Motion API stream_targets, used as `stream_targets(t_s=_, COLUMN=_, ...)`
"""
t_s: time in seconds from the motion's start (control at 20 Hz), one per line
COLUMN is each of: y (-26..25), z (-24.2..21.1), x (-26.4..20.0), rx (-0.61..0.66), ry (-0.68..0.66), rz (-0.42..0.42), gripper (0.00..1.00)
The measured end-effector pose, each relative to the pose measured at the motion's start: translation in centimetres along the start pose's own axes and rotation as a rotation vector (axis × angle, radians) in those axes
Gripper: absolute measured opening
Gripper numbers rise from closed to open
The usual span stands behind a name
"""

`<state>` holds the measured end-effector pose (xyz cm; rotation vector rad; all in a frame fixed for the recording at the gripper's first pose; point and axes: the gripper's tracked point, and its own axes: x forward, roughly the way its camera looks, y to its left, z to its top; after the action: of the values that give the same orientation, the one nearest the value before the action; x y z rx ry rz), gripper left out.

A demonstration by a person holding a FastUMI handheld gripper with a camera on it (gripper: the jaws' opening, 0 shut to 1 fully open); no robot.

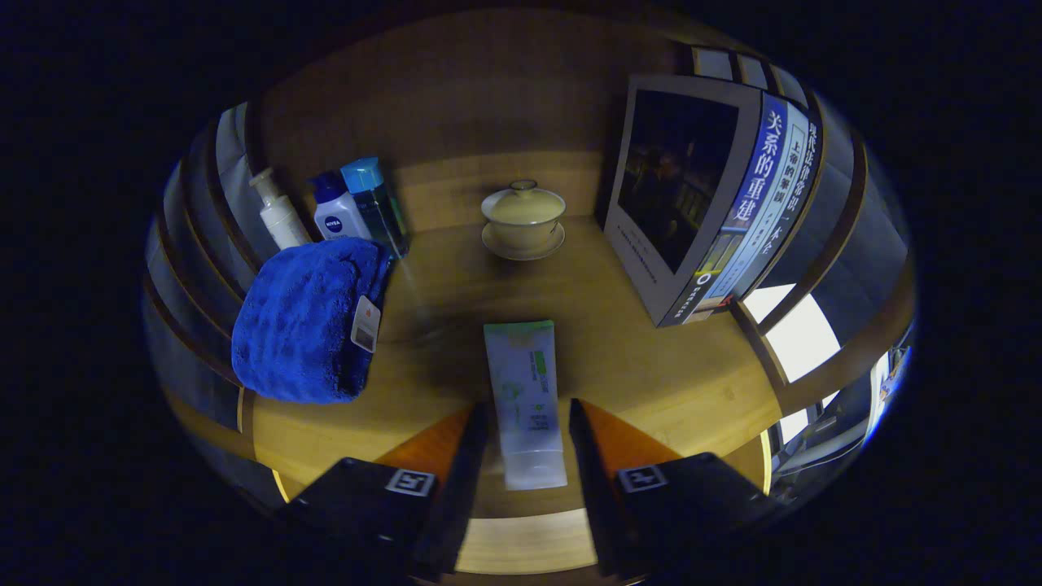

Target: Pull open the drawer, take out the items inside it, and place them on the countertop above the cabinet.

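White tube (525, 399) with green print lies flat on your wooden desk (651, 374), its lower end between the fingers of your claw (527, 443), which stand apart without touching it. Beyond: lidded cup on saucer (523, 218), folded blue towel (305, 321), three bottles (338, 207), upright books (708, 203).

Gripper (527, 423) seen from just behind, pointing forward and tilted downward, two fingers (456, 464) reaching away from the near end. Jaws parted, left finger and right finger standing apart with a clear gap between them, neither one pressing on anything. Tips level with each other, both fingers running roughly parallel and narrowing toward the far end, each carrying a square marker on its near top face.
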<state>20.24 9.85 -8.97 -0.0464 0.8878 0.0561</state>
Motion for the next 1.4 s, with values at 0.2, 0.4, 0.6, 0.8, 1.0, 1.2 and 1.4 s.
stream_targets(t_s=0.2, y=0.4, z=0.0, x=-2.6, rx=0.037, ry=-0.091, rz=0.02, gripper=1.0)
stream_targets(t_s=0.4, y=0.1, z=-1.8, x=-6.5, rx=0.061, ry=-0.17, rz=0.035, gripper=1.0)
stream_targets(t_s=0.6, y=-0.6, z=-3.6, x=-11.4, rx=0.049, ry=-0.3, rz=0.033, gripper=1.0)
stream_targets(t_s=0.8, y=-1.8, z=-7.5, x=-15.4, rx=0.04, ry=-0.431, rz=0.021, gripper=1.0)
stream_targets(t_s=1.0, y=-3.1, z=-12.0, x=-18.4, rx=0.066, ry=-0.513, rz=0.042, gripper=1.0)
stream_targets(t_s=1.2, y=-5.2, z=-16.8, x=-19.9, rx=0.114, ry=-0.59, rz=0.065, gripper=0.99)
stream_targets(t_s=1.4, y=-6.2, z=-19.9, x=-21.2, rx=0.136, ry=-0.665, rz=0.062, gripper=0.99)
